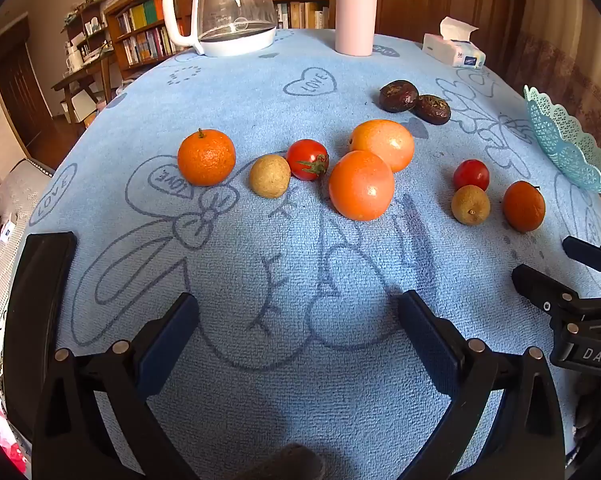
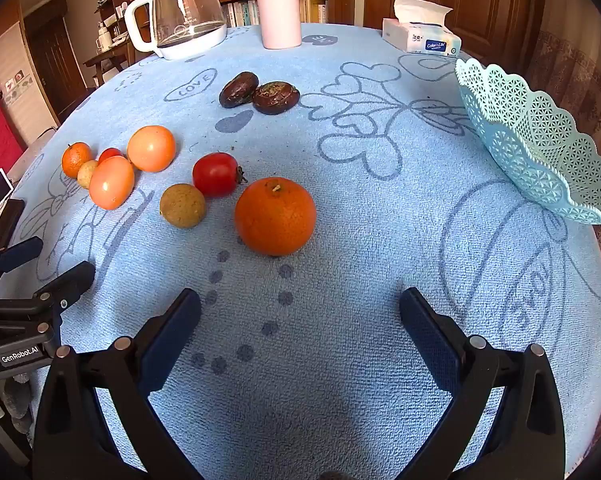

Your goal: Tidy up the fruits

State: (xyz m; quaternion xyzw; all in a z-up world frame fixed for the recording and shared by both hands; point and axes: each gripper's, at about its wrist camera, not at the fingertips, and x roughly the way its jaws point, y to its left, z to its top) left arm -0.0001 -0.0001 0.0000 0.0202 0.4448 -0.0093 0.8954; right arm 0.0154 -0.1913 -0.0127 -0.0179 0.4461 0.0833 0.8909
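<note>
Fruits lie loose on a blue cloth. In the left wrist view: a mandarin, a longan, a cherry tomato, two orange tomatoes, two dark chestnuts, and at right a tomato, a longan and a mandarin. My left gripper is open and empty, short of them. My right gripper is open and empty, just short of the mandarin. A light-blue lattice basket stands empty at the right edge.
A glass kettle, a pink flask and a tissue box stand at the table's far side. Bookshelves and a wooden door are behind. The table edge drops off at the left and right.
</note>
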